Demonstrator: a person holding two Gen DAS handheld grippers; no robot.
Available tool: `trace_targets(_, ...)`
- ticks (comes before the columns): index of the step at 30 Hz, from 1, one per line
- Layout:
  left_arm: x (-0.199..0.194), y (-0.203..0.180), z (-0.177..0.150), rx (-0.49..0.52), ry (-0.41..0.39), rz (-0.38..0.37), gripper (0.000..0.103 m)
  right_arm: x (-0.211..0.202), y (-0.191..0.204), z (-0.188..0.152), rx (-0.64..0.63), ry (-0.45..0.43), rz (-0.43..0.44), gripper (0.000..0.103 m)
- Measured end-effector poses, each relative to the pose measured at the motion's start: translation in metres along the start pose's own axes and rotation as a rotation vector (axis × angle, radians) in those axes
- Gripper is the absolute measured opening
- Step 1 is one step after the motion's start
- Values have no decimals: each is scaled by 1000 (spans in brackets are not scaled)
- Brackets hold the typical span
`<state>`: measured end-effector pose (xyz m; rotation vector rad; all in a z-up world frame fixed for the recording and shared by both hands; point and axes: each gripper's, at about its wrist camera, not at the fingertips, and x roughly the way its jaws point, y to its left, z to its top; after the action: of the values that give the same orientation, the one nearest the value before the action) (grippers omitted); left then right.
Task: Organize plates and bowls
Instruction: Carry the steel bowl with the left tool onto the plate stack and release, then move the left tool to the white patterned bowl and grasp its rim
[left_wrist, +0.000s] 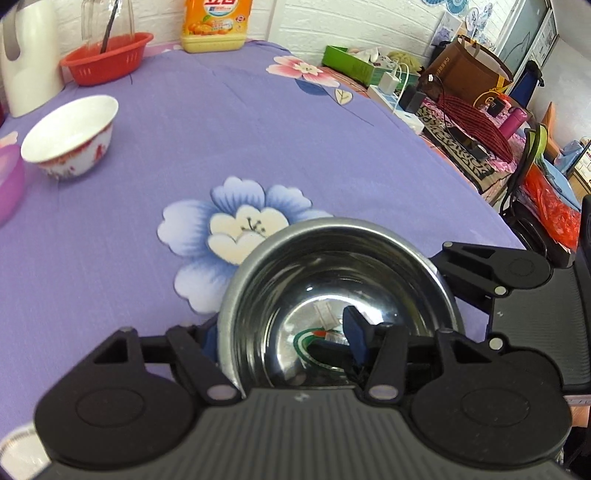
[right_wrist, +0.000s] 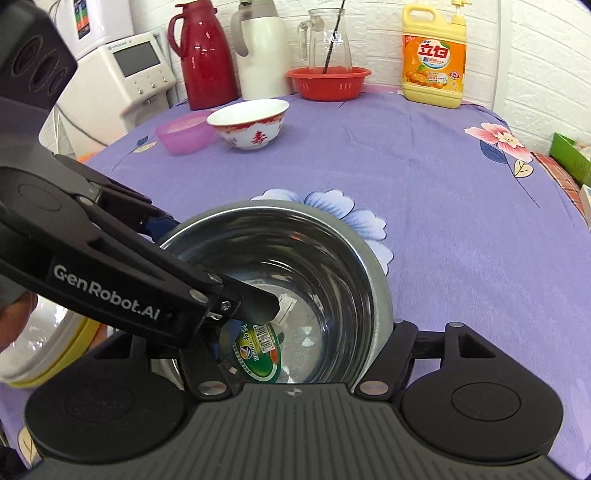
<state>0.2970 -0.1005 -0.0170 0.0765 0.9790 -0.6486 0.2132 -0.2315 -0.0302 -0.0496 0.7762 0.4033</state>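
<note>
Steel bowl (left_wrist: 340, 306) sits on the purple tabletop (left_wrist: 258, 140) directly under both grippers, its mouth facing up. The left gripper (left_wrist: 280, 343) straddles the near-left wall, one finger outside and one inside, and appears clamped on the rim. The right gripper (right_wrist: 295, 354) straddles the near-right wall the same way, one finger inside and one outside; whether it pinches the rim I cannot tell. Both are equally near. The white porcelain bowl (right_wrist: 249, 123) and the purple plastic bowl (right_wrist: 184, 134) stand well apart, ahead and to the left, side by side. Any nesting move, I judge, means carrying the steel bowl forward-left.
</note>
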Motion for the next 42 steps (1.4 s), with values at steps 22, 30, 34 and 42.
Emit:
trace_targets(22, -76, 34, 4, -65, -269, 132, 73, -32, -37, 46, 239, -102, -48, 103)
trace_targets(30, -75, 73, 11, -123, -273, 171, 73, 0, -25, 90, 152, -32, -110, 103)
trace_targets(34, -69, 97, 17, -163, -263, 182, 73, 18, -14, 113, 46, -41, -105, 103)
trace_targets(42, -58, 164, 33, -406, -260, 97, 73, 73, -2, 162, -72, -17, -89, 103)
